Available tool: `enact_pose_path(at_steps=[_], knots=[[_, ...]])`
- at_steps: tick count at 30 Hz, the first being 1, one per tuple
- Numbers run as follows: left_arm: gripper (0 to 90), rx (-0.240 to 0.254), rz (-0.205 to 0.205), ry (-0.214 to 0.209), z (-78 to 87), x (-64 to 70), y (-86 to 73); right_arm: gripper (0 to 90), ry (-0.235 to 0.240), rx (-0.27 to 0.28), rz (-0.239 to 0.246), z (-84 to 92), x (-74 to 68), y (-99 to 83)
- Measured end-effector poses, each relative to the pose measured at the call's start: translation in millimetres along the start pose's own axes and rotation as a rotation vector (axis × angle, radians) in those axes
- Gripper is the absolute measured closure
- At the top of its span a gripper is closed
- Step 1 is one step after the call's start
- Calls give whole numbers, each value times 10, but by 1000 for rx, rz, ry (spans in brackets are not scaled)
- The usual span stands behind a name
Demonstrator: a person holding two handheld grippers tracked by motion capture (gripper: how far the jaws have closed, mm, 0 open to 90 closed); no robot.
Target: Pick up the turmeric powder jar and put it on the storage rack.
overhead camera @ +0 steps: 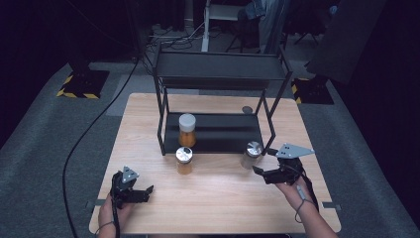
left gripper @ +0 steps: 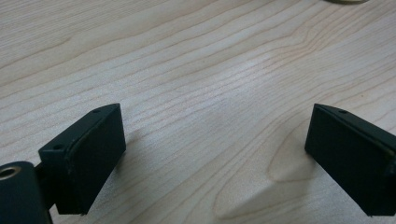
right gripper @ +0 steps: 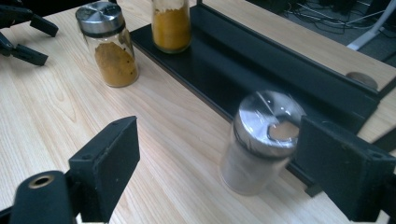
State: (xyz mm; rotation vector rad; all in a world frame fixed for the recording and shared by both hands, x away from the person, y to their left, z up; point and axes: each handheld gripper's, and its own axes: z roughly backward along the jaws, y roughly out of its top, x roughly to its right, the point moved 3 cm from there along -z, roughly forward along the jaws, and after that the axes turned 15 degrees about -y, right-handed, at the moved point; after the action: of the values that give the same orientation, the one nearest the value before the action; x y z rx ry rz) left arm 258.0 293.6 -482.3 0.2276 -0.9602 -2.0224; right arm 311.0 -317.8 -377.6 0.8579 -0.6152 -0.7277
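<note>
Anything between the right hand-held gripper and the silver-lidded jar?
Nothing: in the right gripper view, only bare table separates the open right hand-held gripper from the jar.

Two jars before rack; third apparently on its bottom shelf.

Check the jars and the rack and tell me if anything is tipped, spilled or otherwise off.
Nothing stands out. The three spice jars stand upright with lids on: one on the rack's lower shelf, the orange-filled jar and the pale jar on the table in front. No spill shows.
</note>
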Motion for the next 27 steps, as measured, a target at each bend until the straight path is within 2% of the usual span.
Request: enact_pose_path(at_steps=[13, 27], knots=[[53, 1, 2, 1, 5, 8, -8, 138, 31, 10, 48, -187, -85, 275], [53, 2, 3, 3, 3, 9, -7, 138, 64, 31, 68, -353, -185, 508]])
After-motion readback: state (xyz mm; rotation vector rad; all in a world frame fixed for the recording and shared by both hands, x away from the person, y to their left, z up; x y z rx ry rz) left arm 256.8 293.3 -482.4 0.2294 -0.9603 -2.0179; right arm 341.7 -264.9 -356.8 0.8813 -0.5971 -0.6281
